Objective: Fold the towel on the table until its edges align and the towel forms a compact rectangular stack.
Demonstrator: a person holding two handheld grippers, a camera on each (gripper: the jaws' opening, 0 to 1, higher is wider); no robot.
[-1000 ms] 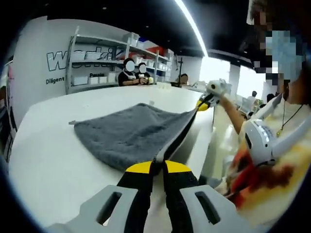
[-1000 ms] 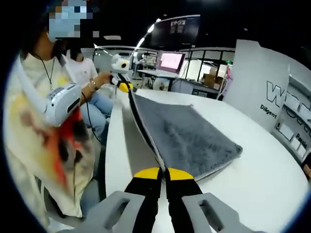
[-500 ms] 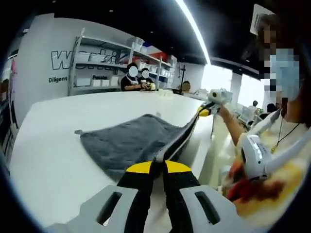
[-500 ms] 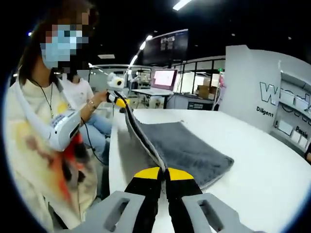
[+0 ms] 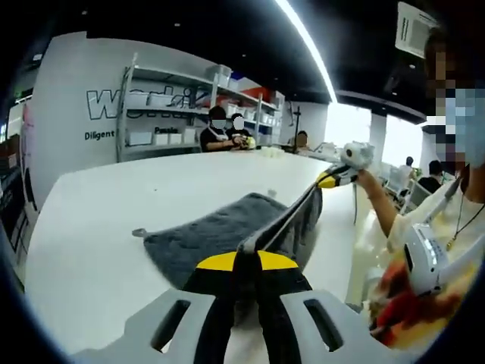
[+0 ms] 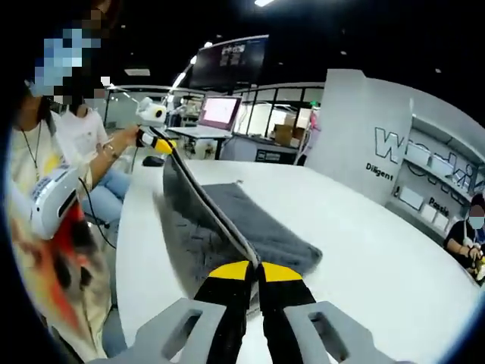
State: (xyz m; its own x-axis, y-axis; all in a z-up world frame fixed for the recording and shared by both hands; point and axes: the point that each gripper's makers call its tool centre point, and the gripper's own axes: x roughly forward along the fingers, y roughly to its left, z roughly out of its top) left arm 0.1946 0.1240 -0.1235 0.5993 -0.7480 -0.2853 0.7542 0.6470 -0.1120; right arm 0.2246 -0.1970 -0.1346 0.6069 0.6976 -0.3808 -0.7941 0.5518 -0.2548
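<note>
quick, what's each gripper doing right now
Left gripper: shut on the near edge of the grey towel, lifted off the table.
Right gripper: shut on the same edge's other corner, pulled taut.

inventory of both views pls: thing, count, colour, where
towel: 1, grey, on the table, near edge lifted and stretched between the two grippers
table: 1, white, under the towel
shelving: 1 unit, pale, against the lettered wall behind the table
monitor: 1, pinkish lit screen, on a desk beyond the table
people at the shelving: 2, dark tops
seated person: 1, white top, behind the operator
left gripper: 1, black with yellow tips, shut on the towel edge
right gripper: 1, black with yellow tips, shut on the towel edge
</note>
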